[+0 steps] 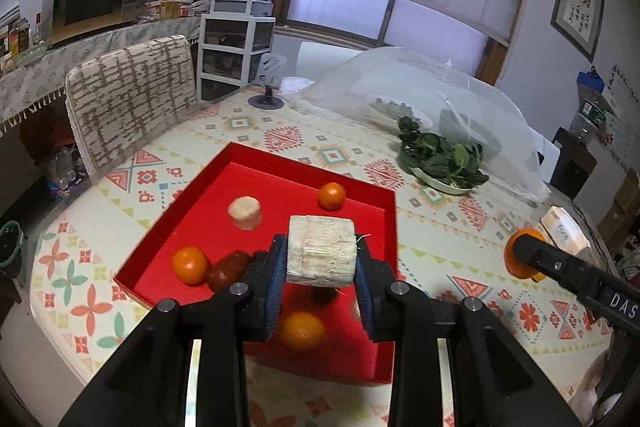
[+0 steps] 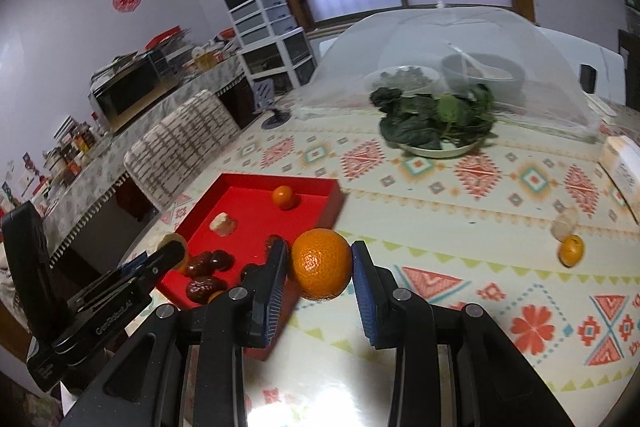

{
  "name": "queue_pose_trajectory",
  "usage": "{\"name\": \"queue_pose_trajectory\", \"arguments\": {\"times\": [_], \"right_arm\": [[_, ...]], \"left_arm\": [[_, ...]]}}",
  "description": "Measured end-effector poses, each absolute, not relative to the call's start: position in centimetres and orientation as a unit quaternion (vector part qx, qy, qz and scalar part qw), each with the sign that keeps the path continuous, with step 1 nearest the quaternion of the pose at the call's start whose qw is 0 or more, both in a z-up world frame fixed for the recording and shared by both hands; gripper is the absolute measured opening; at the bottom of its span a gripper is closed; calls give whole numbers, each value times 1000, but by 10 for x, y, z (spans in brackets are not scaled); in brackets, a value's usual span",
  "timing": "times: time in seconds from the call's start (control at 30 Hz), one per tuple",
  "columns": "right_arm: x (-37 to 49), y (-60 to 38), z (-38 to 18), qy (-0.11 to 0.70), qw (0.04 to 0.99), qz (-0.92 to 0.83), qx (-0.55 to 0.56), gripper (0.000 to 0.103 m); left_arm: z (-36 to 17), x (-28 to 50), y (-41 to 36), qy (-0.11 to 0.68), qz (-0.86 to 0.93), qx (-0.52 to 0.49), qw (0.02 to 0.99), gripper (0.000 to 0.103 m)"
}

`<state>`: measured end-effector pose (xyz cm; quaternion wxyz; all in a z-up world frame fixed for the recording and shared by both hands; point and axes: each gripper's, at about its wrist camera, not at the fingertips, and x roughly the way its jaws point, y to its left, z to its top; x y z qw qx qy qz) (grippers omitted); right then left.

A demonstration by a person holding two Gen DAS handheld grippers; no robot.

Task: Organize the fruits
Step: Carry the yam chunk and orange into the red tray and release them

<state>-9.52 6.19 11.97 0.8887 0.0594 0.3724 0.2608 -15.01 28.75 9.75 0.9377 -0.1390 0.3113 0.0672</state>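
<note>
Your left claw [image 1: 321, 259] is clamped on a pale, fibrous cylinder chunk [image 1: 322, 250], carried in the air above the red tray [image 1: 390, 291]. Your right claw [image 2: 320, 263] is clamped on an orange [image 2: 321, 264], held above the worktop [image 2: 460, 227] just beside the red tray's near corner.

The step in hand looks like delivering both pieces into the red tray. Bring each one low over a bare patch of red floor before you part the pads. The tray already holds two small oranges [image 1: 332, 195], a second pale chunk [image 1: 245, 213] and a cluster of dark red dates [image 2: 206, 275], so steer clear of those. The orange will likely roll, so set it down gently, away from the tray's walls.

The held chunk's long axis runs level, from one pad to the other, with its flat cut ends pressed against the pads and its curved side facing the camera. Released like that, it may roll; tip it onto a flat end if you want it steady.

One more small orange [image 2: 571, 250] lies on the worktop, well apart from the red tray.
</note>
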Motion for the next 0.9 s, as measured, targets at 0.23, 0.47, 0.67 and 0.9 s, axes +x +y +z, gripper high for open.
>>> {"name": "queue_pose_trajectory", "arguments": {"times": [0.23, 0.47, 0.67, 0.9], "right_arm": [[-83, 92, 113, 383, 880, 276, 48, 35], [-70, 113, 100, 399, 869, 289, 42, 35], [-61, 132, 88, 413, 858, 303, 36, 35], [-52, 161, 74, 427, 844, 323, 24, 35]], "left_arm": [[103, -136, 307, 309, 86, -123, 939, 30], [100, -116, 323, 319, 105, -102, 936, 30], [95, -94, 332, 329, 114, -82, 934, 30], [85, -70, 344, 345, 119, -80, 928, 30]]}}
